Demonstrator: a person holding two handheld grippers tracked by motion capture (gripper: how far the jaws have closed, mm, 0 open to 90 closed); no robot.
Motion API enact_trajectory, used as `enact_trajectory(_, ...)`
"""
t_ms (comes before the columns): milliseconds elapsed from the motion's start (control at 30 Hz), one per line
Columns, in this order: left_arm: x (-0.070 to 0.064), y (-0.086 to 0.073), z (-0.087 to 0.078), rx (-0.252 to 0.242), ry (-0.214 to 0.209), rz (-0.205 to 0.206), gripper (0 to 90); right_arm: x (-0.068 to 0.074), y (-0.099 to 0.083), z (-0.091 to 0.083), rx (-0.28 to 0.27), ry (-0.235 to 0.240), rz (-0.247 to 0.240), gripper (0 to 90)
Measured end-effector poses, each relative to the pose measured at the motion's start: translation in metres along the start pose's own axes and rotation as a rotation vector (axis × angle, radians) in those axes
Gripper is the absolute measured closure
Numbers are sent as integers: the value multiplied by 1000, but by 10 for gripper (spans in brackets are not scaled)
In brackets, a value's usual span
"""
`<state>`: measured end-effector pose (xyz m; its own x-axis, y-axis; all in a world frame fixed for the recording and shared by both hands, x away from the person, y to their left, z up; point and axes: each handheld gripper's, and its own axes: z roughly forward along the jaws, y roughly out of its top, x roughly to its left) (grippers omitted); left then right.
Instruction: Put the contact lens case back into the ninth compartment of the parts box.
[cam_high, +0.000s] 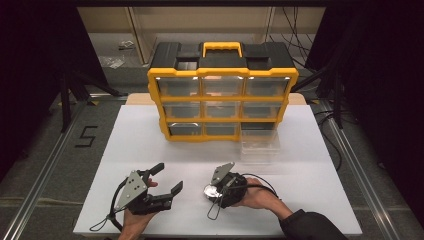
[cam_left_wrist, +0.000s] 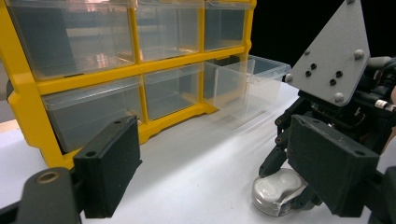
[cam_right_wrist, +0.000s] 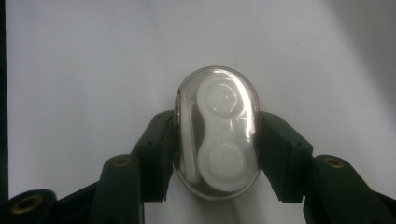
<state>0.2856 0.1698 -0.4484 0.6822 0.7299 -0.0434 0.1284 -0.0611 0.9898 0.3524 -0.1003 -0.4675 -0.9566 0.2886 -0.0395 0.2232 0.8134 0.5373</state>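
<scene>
The right gripper (cam_high: 216, 192) has its fingers (cam_right_wrist: 156, 156) pinching a small clear oval case (cam_right_wrist: 217, 133) from both sides, each pad touching the case's wall; inside the case sits a white contact-lens holder (cam_right_wrist: 224, 140) with two round caps. The case rests on the white counter (cam_high: 150, 150), well in front of the yellow and black drawer organizer (cam_high: 222, 90) and a little to the right of that organizer's middle. In the left gripper view the same case (cam_left_wrist: 279, 190) lies low on the counter with the right gripper's grey three-cornered plate (cam_left_wrist: 334, 56) rising above it. The left gripper (cam_high: 167, 179) hovers in front of the organizer's left end, near the counter's front edge, its fingers (cam_left_wrist: 109, 165) spread wide with nothing between them. One clear drawer (cam_high: 260, 144) stands pulled out on the counter, touching or just in front of the organizer's lower right compartment. The other clear drawers sit closed in their yellow frames
</scene>
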Motion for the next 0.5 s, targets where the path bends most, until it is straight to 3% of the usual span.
enact_trajectory(500,0,0,0,-1,4,2,171,-2,1,-11,-45,-33,10,495)
